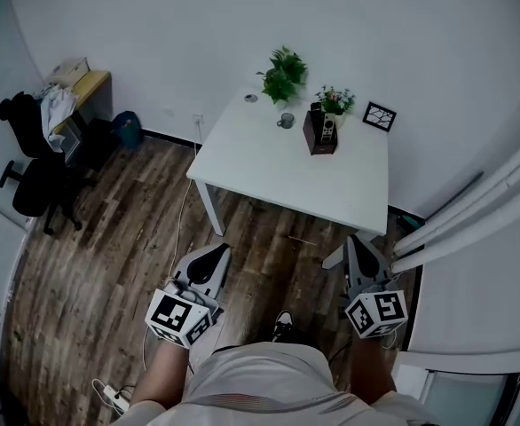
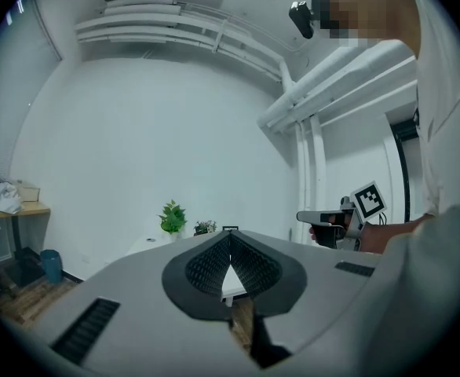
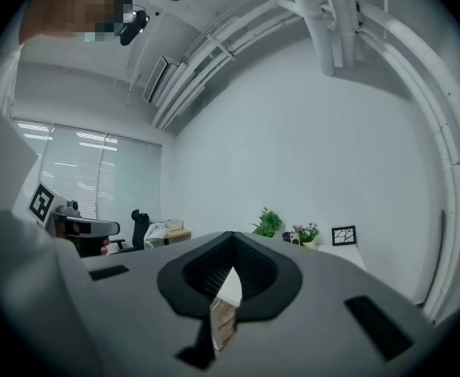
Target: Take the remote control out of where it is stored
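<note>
The remote control [image 1: 328, 129] stands upright in a dark brown holder [image 1: 317, 139] at the back of the white table [image 1: 269, 167]. Both grippers are held low over the wooden floor, well short of the table's front edge. My left gripper [image 1: 216, 252] points toward the table, jaws shut with nothing between them [image 2: 230, 236]. My right gripper [image 1: 358, 242] hangs near the table's right front leg, also shut and empty [image 3: 231, 237]. The remote is too small to make out in either gripper view.
On the table stand a leafy green plant [image 1: 282, 74], a small flowering plant [image 1: 334, 100], a mug [image 1: 286, 121] and a black picture frame [image 1: 379, 116]. A black office chair [image 1: 34, 176], a wooden desk [image 1: 90, 83] and a blue bin [image 1: 129, 130] stand left. White pipes [image 1: 473, 211] run at the right.
</note>
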Demonstrator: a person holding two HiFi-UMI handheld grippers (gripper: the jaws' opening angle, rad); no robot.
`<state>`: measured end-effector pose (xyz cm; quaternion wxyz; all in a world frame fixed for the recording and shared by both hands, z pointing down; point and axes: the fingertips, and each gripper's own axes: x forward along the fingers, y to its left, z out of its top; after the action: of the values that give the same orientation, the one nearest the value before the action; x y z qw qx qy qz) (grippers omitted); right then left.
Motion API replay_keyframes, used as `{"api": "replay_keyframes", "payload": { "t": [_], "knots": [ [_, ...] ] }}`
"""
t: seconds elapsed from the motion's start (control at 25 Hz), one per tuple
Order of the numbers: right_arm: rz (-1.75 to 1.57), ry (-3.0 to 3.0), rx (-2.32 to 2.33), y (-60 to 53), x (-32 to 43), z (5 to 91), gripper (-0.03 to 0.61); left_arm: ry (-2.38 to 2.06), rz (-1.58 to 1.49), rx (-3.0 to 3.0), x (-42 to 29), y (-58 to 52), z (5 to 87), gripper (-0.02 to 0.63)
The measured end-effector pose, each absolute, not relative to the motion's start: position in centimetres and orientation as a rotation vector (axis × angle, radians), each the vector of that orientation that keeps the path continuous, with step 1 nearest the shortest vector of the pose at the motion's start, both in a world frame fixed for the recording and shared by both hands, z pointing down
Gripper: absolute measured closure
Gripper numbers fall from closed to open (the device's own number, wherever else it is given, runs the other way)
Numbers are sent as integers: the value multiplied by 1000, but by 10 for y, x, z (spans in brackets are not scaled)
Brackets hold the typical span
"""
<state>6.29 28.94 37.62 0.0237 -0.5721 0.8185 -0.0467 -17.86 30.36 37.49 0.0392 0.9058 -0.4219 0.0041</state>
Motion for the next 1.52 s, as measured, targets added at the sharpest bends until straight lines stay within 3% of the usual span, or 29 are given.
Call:
{"api": "replay_keyframes", "payload": {
  "t": [0.6,1.12,1.52],
  "knots": [
    [-262,2555,-1745,172,189,408,565,-1309,74,2757,-45,185,383,606],
    [-258,2506,-1849,78,203,407,565,-1189,31,2785,-27,66,385,606],
    [-285,2474,-1976,-10,152,402,565,-1007,18,2804,-67,-37,388,606]
  ]
}}
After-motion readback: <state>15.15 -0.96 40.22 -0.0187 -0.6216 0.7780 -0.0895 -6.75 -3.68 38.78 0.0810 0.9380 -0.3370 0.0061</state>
